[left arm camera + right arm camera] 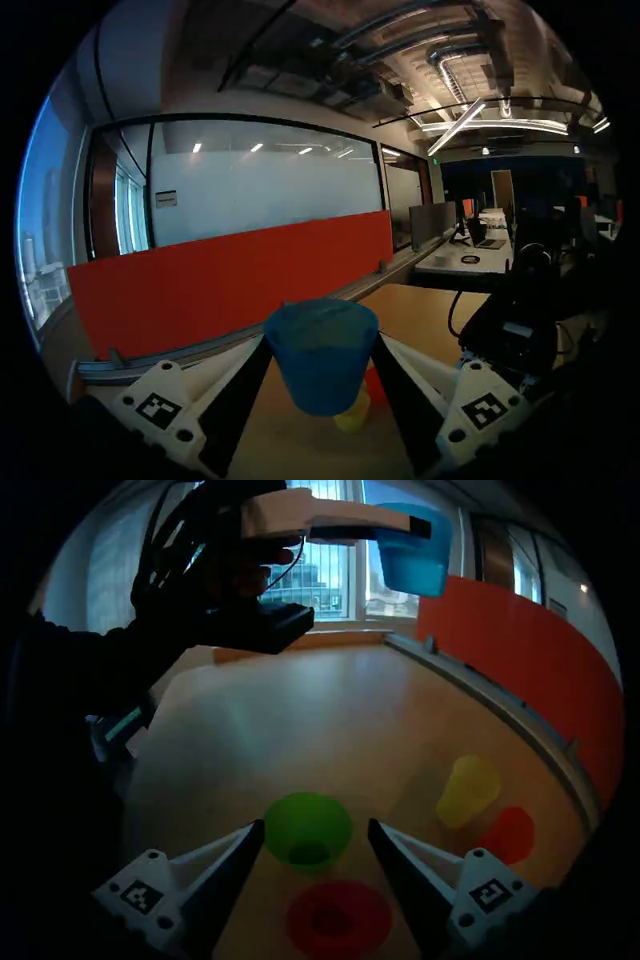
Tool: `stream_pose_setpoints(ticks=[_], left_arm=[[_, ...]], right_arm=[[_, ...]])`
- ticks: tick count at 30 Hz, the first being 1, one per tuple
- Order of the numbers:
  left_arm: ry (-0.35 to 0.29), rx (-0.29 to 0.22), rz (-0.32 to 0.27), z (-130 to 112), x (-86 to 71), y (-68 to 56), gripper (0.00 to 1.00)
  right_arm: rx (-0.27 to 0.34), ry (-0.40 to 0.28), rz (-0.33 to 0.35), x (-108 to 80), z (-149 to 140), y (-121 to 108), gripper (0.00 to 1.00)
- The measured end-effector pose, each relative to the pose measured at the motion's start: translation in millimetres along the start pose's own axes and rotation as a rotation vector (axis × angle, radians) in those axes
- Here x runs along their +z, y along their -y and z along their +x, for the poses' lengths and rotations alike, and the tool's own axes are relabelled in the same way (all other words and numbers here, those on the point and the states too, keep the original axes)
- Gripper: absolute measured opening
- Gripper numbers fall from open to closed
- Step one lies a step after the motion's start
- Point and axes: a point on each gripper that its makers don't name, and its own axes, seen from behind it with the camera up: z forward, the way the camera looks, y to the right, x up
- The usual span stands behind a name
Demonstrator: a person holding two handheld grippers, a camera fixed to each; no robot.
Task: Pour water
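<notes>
Holding a blue cup (322, 360) between its two fingers, the left gripper (320, 338) is opened about as wide as the cup, and both fingers press on the cup's sides. The cup is upright and is lifted above the wooden desk (424, 308). From this side I cannot tell what is inside it. Just under the cup, at 5 o'clock, a yellow cup (354, 416) stands on the desk, and a part of something red shows beside it. Behind the desk runs an orange partition (240, 280).

In the right gripper view the same blue cup hangs at 1 o'clock, high over the desk, with a hand (240, 572) behind the left gripper at 11 o'clock.

The right gripper (314, 826) is spread wide. A green cup (308, 830) stands upright on the desk between its fingers. The finger at 7 o'clock is at the cup's rim, while a small gap shows at the other finger. The bottom of the green cup is dark, and I cannot tell if water is in it. A red cup (338, 918) stands just beside it at 6 o'clock, also open upward. Another red cup (508, 834) stands at 4 o'clock, touching the yellow one.
</notes>
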Motion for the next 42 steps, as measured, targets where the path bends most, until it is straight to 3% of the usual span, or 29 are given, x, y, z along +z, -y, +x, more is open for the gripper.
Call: stream_pose_setpoints(ticks=[24, 36, 42], left_arm=[[0.001, 0.002, 0.001, -1, 0.8, -0.2, 0.85], [0.0, -0.001, 0.002, -2, -1.7, 0.6, 0.85], [0.001, -0.002, 0.005, -3, -2.7, 1.4, 0.85]], right_arm=[[-0.01, 0.05, 0.014, 23.6, -17, 6, 1.0], [0.019, 0.068, 0.006, 36.1, -23, 4, 1.0], [0.012, 0.077, -0.004, 39.0, -27, 2, 0.92]])
